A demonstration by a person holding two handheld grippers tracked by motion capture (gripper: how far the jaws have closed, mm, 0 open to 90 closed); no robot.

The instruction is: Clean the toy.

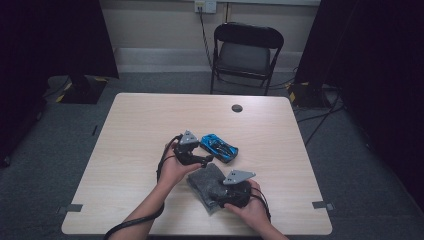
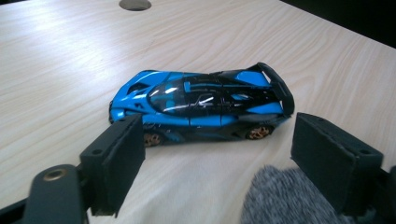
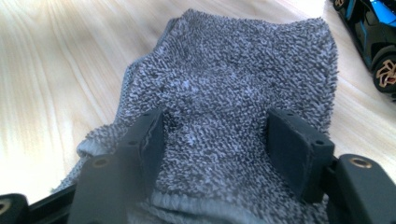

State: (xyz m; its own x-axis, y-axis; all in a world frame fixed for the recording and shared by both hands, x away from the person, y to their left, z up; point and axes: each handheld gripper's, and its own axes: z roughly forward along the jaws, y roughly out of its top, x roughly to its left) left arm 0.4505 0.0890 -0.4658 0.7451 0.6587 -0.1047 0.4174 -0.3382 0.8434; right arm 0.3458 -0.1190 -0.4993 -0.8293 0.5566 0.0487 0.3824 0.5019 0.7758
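A blue and black toy sports car (image 1: 219, 147) (image 2: 196, 105) stands on its wheels near the middle of the table. Just short of its side my left gripper (image 1: 206, 159) (image 2: 219, 158) is open, its jaws wide apart with nothing between them. A grey terry cloth (image 1: 204, 181) (image 3: 233, 79) lies folded toward the front edge, and one corner of the cloth (image 2: 285, 196) shows by the left gripper's jaw. My right gripper (image 1: 216, 192) (image 3: 215, 140) is low over the cloth's near end, open, with a hump of cloth between the pads. The car's (image 3: 373, 28) rear wheel sits beyond the cloth.
The wooden table (image 1: 150, 115) has a round cable hole (image 1: 237, 108) (image 2: 135, 4) at its far middle. A black folding chair (image 1: 247, 50) stands behind it. Tape marks (image 1: 74, 207) sit near the front corners. Bare wood lies left and right of the hands.
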